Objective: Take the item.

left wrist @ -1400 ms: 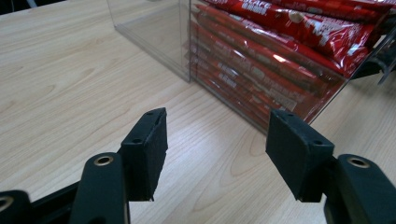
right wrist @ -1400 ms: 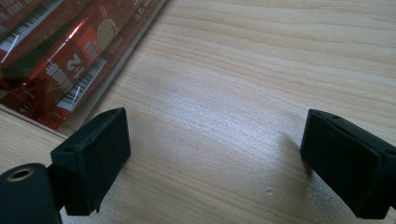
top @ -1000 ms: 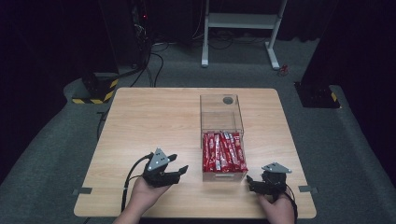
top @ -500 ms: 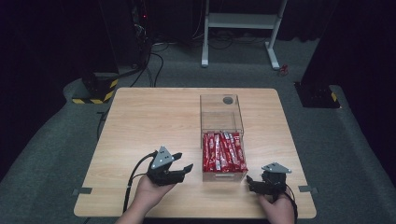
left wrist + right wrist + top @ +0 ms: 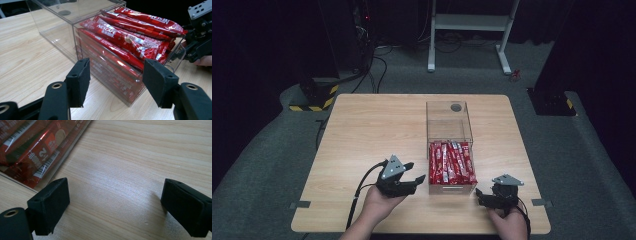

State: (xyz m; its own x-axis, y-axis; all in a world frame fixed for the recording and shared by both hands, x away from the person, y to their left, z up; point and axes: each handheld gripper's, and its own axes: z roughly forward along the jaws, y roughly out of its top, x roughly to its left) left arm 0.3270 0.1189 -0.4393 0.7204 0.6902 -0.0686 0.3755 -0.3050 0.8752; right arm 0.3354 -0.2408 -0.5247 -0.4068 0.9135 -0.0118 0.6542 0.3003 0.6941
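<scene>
Clear acrylic box (image 5: 451,145) of red Nescafé sticks (image 5: 452,162) mid-table (image 5: 372,130). Left tool (image 5: 414,180) released, jaws spread just beside box's near-left corner. Right tool (image 5: 479,194) released, over bare wood right of box.

Clear plastic box (image 5: 449,131), glossy red sachets (image 5: 451,162), matt wood table (image 5: 372,125).

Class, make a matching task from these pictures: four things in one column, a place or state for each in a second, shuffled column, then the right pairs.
1. sachets
2. clear box
3. left gripper
4. right gripper

a. open, over bare table beside the box's right side
b. red, piled in the box's near part
c. open, aimed at the box's left side
d. on the table, far part empty

Pairs: 1-b, 2-d, 3-c, 4-a
</scene>
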